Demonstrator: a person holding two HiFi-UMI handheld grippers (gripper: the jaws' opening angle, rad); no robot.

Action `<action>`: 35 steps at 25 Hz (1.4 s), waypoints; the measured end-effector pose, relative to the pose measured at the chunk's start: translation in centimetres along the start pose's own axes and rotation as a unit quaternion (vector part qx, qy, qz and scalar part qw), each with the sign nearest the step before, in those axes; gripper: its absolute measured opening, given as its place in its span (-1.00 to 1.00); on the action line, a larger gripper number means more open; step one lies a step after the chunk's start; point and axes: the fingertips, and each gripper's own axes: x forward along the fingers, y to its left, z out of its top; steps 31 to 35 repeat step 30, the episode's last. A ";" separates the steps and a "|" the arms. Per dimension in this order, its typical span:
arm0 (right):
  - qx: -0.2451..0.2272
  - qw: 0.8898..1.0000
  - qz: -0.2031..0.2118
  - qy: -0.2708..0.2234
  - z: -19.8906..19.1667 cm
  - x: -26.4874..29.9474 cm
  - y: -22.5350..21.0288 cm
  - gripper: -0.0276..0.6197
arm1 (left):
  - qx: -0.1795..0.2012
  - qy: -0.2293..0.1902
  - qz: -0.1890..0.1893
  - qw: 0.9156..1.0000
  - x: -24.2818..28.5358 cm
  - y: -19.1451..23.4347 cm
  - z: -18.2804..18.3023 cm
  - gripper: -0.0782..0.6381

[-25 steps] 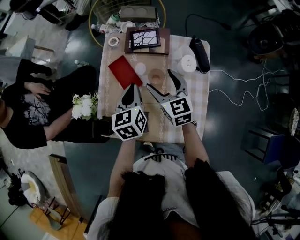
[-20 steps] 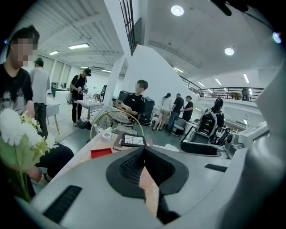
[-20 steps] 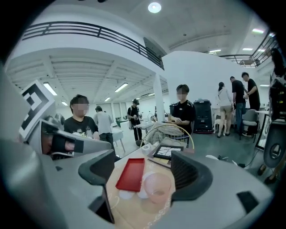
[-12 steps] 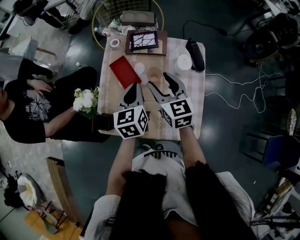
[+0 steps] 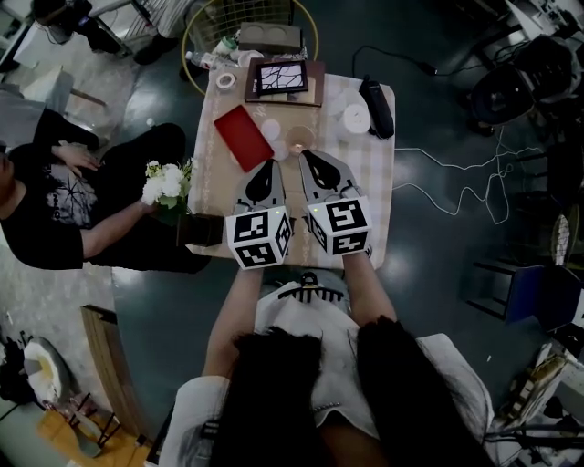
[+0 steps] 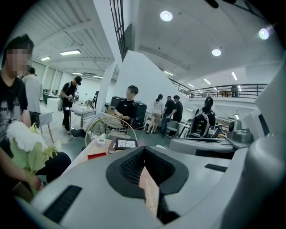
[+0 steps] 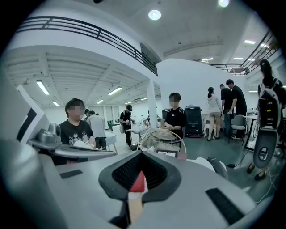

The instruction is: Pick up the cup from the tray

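Note:
A small tan cup (image 5: 299, 139) stands upright on the checked tablecloth (image 5: 370, 173), just beyond the tips of my right gripper (image 5: 308, 157). That gripper is shut with nothing between its jaws; the cup sits free in front of it. My left gripper (image 5: 268, 167) lies beside it, also shut and empty, pointing at a white cup (image 5: 271, 131) and a red card (image 5: 243, 137). In the right gripper view the jaws (image 7: 140, 155) meet with only a thin slit. The left gripper view shows that gripper (image 6: 144, 151) closed the same way.
A dark tray (image 5: 315, 84) holding a picture frame (image 5: 280, 77) sits at the table's far edge. A roll of tape (image 5: 222, 82), a white round object (image 5: 354, 119) and a black device (image 5: 377, 106) lie nearby. A wire basket (image 5: 203, 27) stands beyond. A seated person holds flowers (image 5: 166, 183) at left.
My right gripper's jaws went from wide open to shut, closing on nothing. Both grippers shifted slightly up the view, and the cup stays on the table.

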 end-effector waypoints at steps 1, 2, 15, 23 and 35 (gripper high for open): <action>0.001 1.000 0.001 0.001 -0.1 -0.1 0.3 -0.89 | 0.001 -0.001 -0.001 1.000 -0.1 0.0 0.0 -0.76; 0.001 1.000 0.002 0.003 -0.1 -0.1 0.5 -0.89 | 0.004 -0.002 -0.002 1.000 -0.2 -0.1 0.0 -0.76; -0.021 1.000 -0.006 0.018 -0.4 -0.6 1.4 -0.89 | 0.047 -0.011 -0.010 0.999 -1.2 -1.1 0.3 -0.76; -0.024 1.000 -0.009 0.019 -0.6 -1.4 1.8 -0.89 | 0.049 -0.017 -0.014 0.999 -2.0 -1.5 0.2 -0.76; -0.030 0.999 -0.010 0.019 -0.6 -1.8 2.5 -0.90 | 0.049 -0.021 -0.012 0.998 -2.6 -1.2 0.3 -0.76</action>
